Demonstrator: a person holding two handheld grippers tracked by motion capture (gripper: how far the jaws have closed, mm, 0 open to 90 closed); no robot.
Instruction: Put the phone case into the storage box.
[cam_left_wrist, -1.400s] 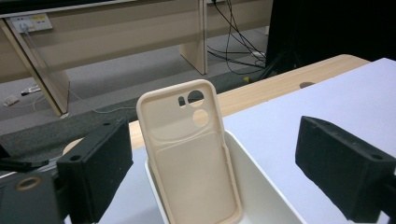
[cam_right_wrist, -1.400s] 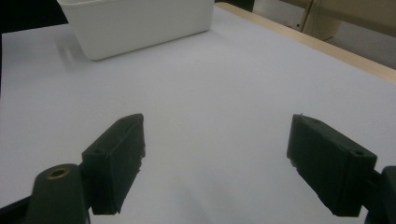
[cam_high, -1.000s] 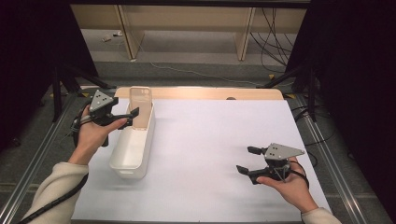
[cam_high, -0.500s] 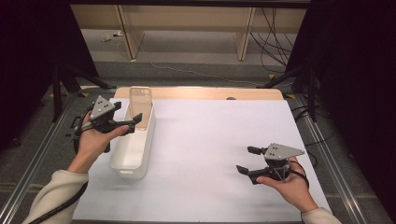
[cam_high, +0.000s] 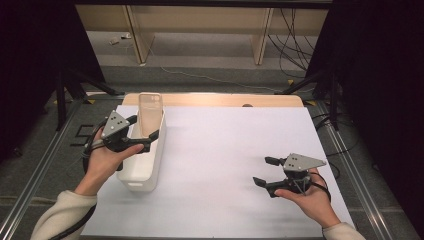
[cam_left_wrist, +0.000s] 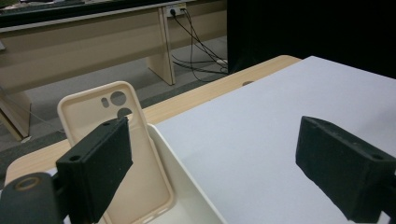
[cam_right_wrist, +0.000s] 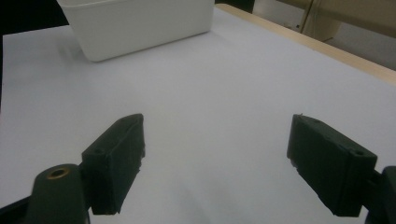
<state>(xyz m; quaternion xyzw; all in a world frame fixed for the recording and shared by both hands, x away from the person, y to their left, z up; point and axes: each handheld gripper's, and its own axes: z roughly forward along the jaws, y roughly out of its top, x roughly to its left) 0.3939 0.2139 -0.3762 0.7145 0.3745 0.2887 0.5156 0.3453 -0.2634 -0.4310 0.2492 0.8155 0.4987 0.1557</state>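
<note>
Phone case (cam_left_wrist: 122, 154) upright in white bin (cam_high: 145, 165), unlabelled, camera cutouts visible

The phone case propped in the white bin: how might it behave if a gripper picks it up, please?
The phone case looks thin and hollow, so probably light and somewhat bendy. Leaning upright against the white bin wall, it may tip if nudged. Its smooth surface might slip.

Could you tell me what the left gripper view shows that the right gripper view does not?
Left gripper view: a beige phone case leaning upright inside the white bin, camera cut-outs at its top, seen between the left gripper's wide-apart fingers. Right gripper view: the bin's outer wall from farther off, beyond the open right gripper. Both share the white tabletop, its wooden edge and nothing between the fingers.
</note>
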